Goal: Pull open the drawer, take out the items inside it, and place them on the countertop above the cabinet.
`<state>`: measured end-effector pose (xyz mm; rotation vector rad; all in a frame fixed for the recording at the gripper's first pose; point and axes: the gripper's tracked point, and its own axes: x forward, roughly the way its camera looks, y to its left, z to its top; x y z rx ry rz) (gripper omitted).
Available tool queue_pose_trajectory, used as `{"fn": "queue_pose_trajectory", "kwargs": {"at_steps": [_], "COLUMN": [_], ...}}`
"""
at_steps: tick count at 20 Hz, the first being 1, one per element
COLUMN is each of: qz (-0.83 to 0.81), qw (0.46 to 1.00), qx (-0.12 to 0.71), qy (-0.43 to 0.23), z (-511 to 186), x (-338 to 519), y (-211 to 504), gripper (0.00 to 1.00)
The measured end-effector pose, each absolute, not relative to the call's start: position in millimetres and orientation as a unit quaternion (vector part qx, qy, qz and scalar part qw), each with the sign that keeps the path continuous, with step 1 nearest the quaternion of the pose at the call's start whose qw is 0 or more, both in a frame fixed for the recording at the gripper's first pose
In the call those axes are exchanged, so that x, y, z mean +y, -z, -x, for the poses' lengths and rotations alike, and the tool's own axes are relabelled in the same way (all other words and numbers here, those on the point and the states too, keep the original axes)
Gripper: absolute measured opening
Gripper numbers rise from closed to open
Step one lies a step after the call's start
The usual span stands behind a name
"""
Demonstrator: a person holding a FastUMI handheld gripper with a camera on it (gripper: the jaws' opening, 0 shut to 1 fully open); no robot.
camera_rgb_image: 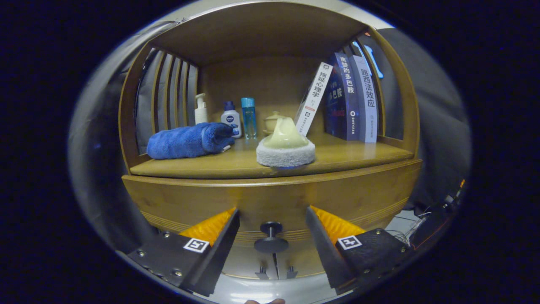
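Wooden drawer front (270,198) of the bamboo cabinet is closed, its round dark knob (271,236) sitting between the fingers of the gripper (272,230), which is spread wide and touches nothing. On the countertop (337,158) above lie a rolled blue towel (190,140) and a round white sponge (285,148).

The cabinet (270,198) is warm wood with a smooth satin finish, and the drawer knob (271,236) on its front, which sits between the spread fingers of the gripper (272,230) untouched by either, looks like dark matt metal or plastic. On the countertop (337,158) above the knob, the rolled blue towel (190,140) is plush cloth, the round white sponge pad (285,153) is rough and fuzzy under a glossy cream top, the bottles (231,118) behind are smooth plastic, and the books (350,99) have glossy paper covers
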<state>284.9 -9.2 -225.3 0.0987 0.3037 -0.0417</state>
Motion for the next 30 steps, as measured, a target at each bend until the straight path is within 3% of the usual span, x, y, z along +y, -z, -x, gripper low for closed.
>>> {"fn": "queue_pose_trajectory", "kwargs": {"at_steps": [16, 30], "qz": [-0.066, 0.013], "qw": [0.991, 0.997], "qx": [0.112, 0.017], "qy": [0.038, 0.072], "z": [-289.2, -204.8], "x": [-12.5, -31.0], "y": [193.3, 27.6], "gripper": [0.94, 0.93]}}
